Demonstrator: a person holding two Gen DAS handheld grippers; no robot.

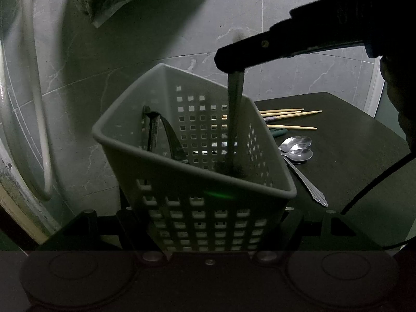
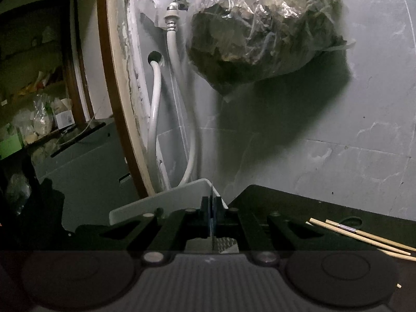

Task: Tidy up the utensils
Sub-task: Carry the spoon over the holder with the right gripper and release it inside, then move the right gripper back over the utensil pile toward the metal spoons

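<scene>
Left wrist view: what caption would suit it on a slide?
Right gripper lowers a metal utensil into the perforated basket; spoons and chopsticks wait on the table.

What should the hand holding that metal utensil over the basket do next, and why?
Probably open the right gripper and let go. Its jaws are shut on the utensil, whose lower end already sits deep inside the basket that the left gripper holds tilted. Spoons and chopsticks still wait on the table.
</scene>
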